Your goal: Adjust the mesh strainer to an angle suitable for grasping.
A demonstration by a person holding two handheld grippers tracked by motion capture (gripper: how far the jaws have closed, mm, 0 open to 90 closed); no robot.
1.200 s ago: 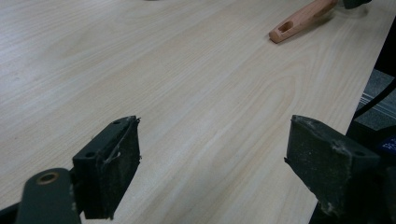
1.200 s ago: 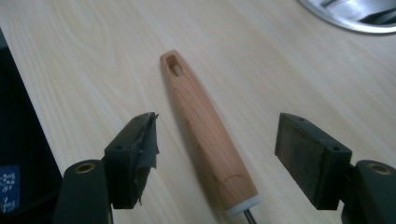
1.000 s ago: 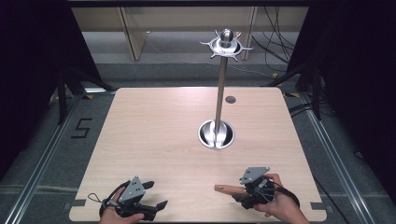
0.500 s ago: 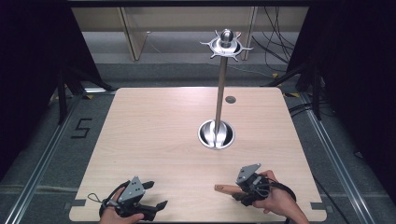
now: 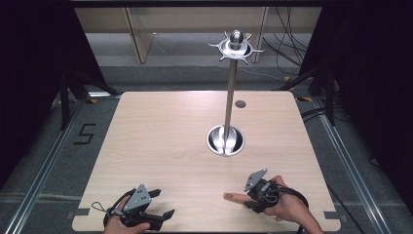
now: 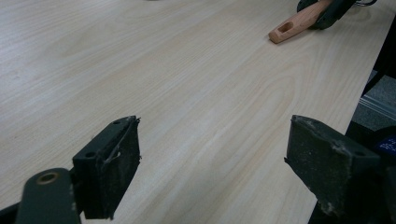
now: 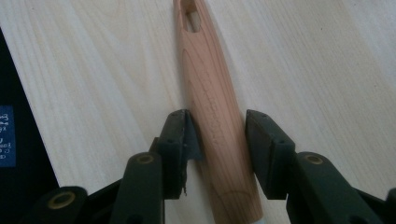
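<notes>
Right gripper has just been closing around the wooden handle, seemingly pinching it, well nearer than the metal stand; left gripper spread wide.

The wooden handle is warm reddish-tan with fine darker grain. The table is pale beige wood with faint streaks. The stand is shiny silver, and both grippers' jaws are matte black.

Right gripper's jaws just closing in around the wooden handle, narrower than before.
</notes>
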